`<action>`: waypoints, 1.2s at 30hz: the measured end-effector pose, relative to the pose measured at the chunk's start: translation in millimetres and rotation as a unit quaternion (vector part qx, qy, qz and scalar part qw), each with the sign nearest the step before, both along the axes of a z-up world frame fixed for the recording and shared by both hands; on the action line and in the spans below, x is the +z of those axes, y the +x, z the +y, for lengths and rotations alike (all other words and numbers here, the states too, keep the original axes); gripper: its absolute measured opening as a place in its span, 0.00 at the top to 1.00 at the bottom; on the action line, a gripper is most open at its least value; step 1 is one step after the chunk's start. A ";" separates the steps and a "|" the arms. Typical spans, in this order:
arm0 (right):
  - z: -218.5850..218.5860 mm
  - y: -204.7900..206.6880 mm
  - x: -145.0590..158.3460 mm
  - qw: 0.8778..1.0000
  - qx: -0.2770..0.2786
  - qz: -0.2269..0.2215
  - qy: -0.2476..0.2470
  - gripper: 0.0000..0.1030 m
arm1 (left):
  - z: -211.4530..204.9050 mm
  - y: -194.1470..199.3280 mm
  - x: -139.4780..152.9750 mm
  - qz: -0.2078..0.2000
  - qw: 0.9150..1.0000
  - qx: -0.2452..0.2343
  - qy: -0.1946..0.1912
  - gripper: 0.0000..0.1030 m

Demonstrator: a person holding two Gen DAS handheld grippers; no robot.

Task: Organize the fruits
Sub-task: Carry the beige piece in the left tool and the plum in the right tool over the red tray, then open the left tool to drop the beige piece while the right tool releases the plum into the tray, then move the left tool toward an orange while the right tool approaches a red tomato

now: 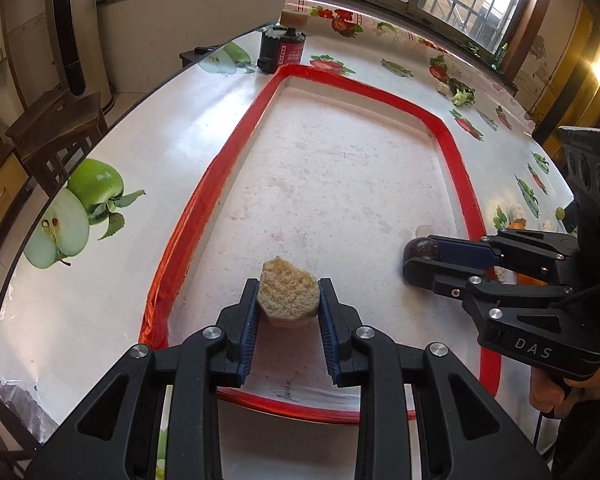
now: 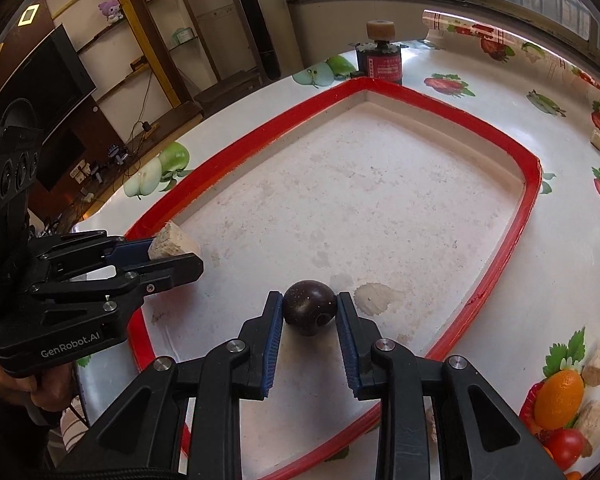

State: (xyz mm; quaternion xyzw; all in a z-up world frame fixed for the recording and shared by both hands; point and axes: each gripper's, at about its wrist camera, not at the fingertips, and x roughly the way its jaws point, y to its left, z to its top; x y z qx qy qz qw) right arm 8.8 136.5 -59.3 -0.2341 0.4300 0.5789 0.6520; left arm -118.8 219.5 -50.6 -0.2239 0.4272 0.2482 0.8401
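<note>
A shallow white tray with a red rim (image 1: 456, 168) (image 2: 530, 184) lies on the fruit-print table. My left gripper (image 1: 289, 296) is shut on a tan, crumbly chunk (image 1: 288, 294) over the tray's near-left part; the chunk also shows in the right wrist view (image 2: 172, 240), held by the left gripper (image 2: 168, 258). My right gripper (image 2: 309, 312) is shut on a dark purple round fruit (image 2: 309, 312) over the tray's near-right part. The fruit (image 1: 420, 249) and right gripper (image 1: 416, 262) show at the right of the left wrist view.
A red and black canister (image 1: 281, 50) (image 2: 380, 62) stands past the tray's far corner. An orange (image 2: 558, 400), a tomato (image 2: 565, 449) and tan chunks (image 2: 598, 362) lie right of the tray. A wooden chair (image 1: 56, 132) stands left of the table.
</note>
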 end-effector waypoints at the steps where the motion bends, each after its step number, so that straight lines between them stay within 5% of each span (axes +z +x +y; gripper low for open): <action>1: -0.7 -0.7 0.0 1.000 0.002 -0.003 0.002 0.72 | -0.9 -0.1 0.1 0.003 1.000 0.002 0.003 0.75; 6: -11.5 0.2 11.5 1.000 -0.002 -0.010 0.020 0.48 | -6.2 -1.5 5.5 0.022 1.000 0.015 0.015 0.72; 9: -23.7 2.9 26.5 0.999 -0.004 -0.004 0.039 0.48 | -11.5 -5.8 15.9 0.018 0.999 0.021 0.023 0.71; 12: -41.6 5.2 41.7 0.998 -0.008 0.002 0.058 0.48 | -19.4 -9.8 28.1 0.011 0.999 0.026 0.038 0.59; 36: -210.2 44.1 82.5 0.988 -0.127 -0.022 0.087 0.46 | -117.1 19.5 68.6 -0.038 0.997 -0.048 0.044 0.60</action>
